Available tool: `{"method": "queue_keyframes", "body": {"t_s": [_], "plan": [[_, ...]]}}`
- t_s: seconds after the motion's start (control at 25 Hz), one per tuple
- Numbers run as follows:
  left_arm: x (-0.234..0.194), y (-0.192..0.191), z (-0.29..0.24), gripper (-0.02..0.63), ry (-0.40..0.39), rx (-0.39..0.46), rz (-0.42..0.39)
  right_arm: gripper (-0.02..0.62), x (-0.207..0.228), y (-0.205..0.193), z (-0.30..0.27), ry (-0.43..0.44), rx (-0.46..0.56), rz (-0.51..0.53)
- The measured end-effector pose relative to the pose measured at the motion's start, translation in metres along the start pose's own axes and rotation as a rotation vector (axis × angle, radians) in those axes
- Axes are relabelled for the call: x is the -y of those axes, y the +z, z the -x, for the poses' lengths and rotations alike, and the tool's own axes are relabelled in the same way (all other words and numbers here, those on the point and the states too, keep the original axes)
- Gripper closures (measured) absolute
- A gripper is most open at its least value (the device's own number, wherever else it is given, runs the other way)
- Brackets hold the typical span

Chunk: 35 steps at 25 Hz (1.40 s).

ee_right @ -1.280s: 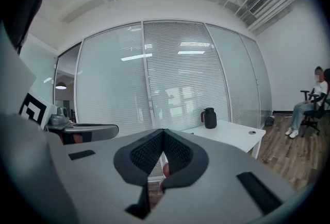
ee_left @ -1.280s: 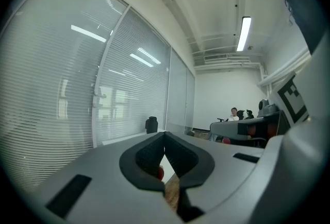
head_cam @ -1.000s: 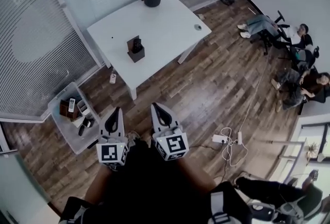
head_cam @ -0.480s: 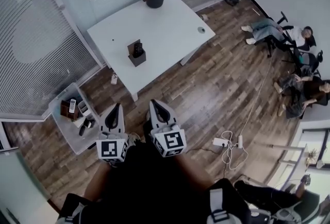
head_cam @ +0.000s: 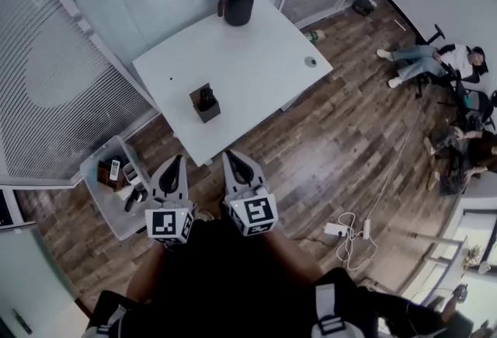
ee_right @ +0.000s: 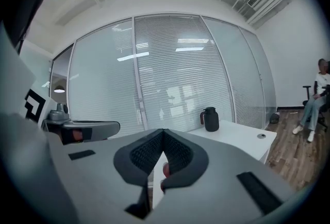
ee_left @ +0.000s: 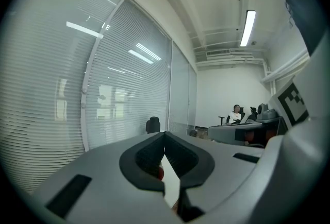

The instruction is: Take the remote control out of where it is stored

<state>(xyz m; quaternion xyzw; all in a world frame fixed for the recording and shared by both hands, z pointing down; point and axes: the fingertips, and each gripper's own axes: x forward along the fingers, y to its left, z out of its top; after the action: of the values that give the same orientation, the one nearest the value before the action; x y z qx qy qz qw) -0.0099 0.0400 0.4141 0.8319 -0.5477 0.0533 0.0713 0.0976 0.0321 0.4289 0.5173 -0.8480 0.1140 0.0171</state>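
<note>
A small brown holder (head_cam: 205,106) stands on the white table (head_cam: 256,49), with a dark remote control (head_cam: 206,98) sticking upright out of it. Both grippers are held low in front of my body, short of the table's near corner. In the head view my left gripper (head_cam: 175,162) and my right gripper (head_cam: 228,156) sit side by side, both pointing at the table. The jaws of each are shut with nothing between them, as the left gripper view (ee_left: 165,134) and the right gripper view (ee_right: 163,131) show.
A dark jug (head_cam: 238,4) stands at the table's far edge, and a small round object (head_cam: 311,61) lies near its right edge. A low white stand (head_cam: 109,196) with small items sits at the left by the glass wall. People (head_cam: 435,60) sit at the right. A power strip and cables (head_cam: 349,231) lie on the floor.
The view has shifted forward and the table now lies a little nearer the grippers. Both grippers stay shut and side by side.
</note>
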Motion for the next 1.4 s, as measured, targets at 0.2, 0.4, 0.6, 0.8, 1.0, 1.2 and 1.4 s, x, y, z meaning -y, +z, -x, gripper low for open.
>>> {"method": "queue_keyframes", "body": {"t_s": [0.2,0.4,0.6,0.8,1.0,1.2,1.4], "plan": [[0.003,-0.002,-0.023,0.6,0.034,-0.018,0.01,0.594,0.015,-0.002,-0.016,0.038,-0.032,-0.004],[0.006,-0.006,-0.037,0.6,0.064,-0.046,0.032,0.594,0.029,-0.004,-0.03,0.064,-0.056,-0.008],[-0.007,-0.006,-0.053,0.6,0.077,-0.047,0.027,0.594,0.039,-0.013,-0.051,0.052,-0.079,-0.008],[-0.026,-0.008,-0.07,0.6,0.059,-0.046,0.029,0.594,0.043,-0.024,-0.076,0.021,-0.087,0.002],[-0.047,-0.002,-0.091,0.6,0.024,-0.047,0.008,0.593,0.04,-0.031,-0.105,0.023,-0.119,-0.012],[-0.067,-0.005,-0.111,0.6,0.005,-0.064,0.019,0.582,0.048,-0.049,-0.136,-0.02,-0.157,0.016],[-0.081,-0.018,-0.126,0.6,-0.009,-0.099,0.038,0.527,0.053,-0.077,-0.164,-0.046,-0.237,-0.009]]}}
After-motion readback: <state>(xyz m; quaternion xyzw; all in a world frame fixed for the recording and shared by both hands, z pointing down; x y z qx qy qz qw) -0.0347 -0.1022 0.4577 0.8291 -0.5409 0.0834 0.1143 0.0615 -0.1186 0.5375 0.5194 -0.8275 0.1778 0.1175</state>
